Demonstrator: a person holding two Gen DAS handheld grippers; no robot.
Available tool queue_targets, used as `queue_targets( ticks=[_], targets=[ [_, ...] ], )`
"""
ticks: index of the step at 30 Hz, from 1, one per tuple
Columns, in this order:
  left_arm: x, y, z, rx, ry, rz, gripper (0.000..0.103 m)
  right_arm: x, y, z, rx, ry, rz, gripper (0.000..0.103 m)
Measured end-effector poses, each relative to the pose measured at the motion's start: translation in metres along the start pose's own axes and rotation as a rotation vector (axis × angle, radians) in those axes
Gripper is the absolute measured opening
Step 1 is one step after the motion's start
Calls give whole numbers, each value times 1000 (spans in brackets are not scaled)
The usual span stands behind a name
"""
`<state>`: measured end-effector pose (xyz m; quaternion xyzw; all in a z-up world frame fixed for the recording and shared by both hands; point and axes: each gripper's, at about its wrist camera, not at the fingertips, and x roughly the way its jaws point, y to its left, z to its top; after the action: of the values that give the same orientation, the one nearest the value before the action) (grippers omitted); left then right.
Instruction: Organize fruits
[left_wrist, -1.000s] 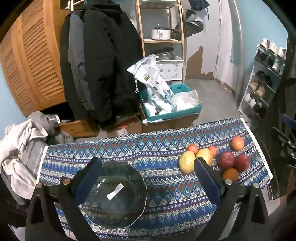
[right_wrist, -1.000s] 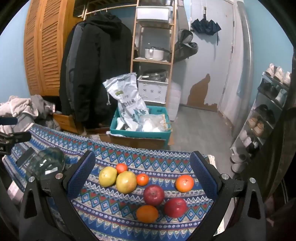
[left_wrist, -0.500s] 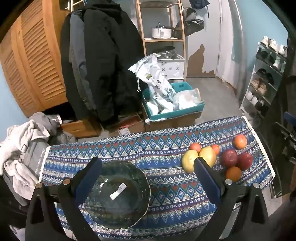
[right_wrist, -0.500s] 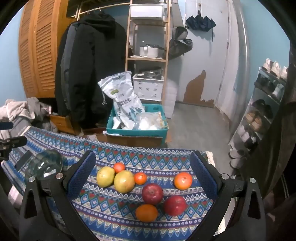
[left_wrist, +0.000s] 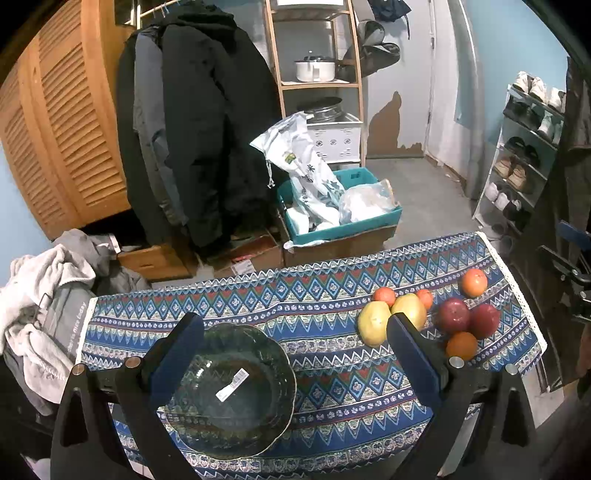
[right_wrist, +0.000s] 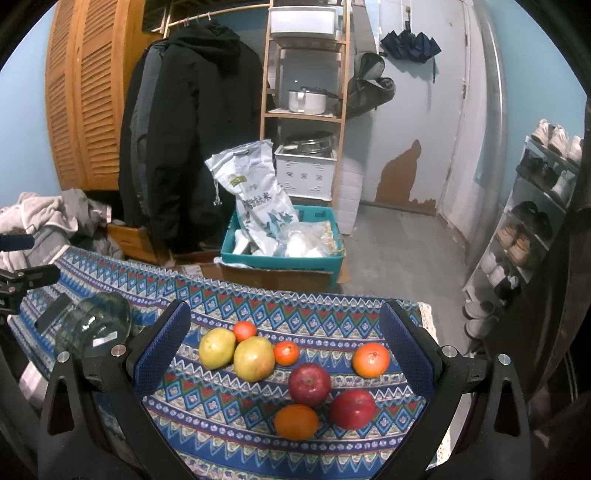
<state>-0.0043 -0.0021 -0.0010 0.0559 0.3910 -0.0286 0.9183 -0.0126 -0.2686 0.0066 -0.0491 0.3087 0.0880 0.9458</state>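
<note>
1. Right gripper (right_wrist: 280, 360): jaws spread wide, empty, directly above the fruit cluster (right_wrist: 291, 369) on the patterned tablecloth (right_wrist: 258, 302); nearer arm.
2. Left gripper (left_wrist: 291, 363): released, empty, over the glass bowl (left_wrist: 229, 391); fruit lies to its right.

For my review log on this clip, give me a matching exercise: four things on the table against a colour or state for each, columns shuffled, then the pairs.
Things:
1. glass bowl
2. two apples
3. two pears
4. right gripper

States:
A. yellow-green, touching each other
B. open, holding nothing
C. dark red
D. empty, with a white label stuck to it

Pairs: 1-D, 2-C, 3-A, 4-B
</note>
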Motion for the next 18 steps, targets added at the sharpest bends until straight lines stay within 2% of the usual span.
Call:
queue_targets(
  ticks=[6, 18],
  targets=[
    [1, 1, 1, -6, 1, 0, 100, 0, -2, -2, 1, 10, -32, 100],
    [-1, 0, -1, -5, -2, -11, 100, 1, -9, -3, 34, 31, -14, 100]
  ],
)
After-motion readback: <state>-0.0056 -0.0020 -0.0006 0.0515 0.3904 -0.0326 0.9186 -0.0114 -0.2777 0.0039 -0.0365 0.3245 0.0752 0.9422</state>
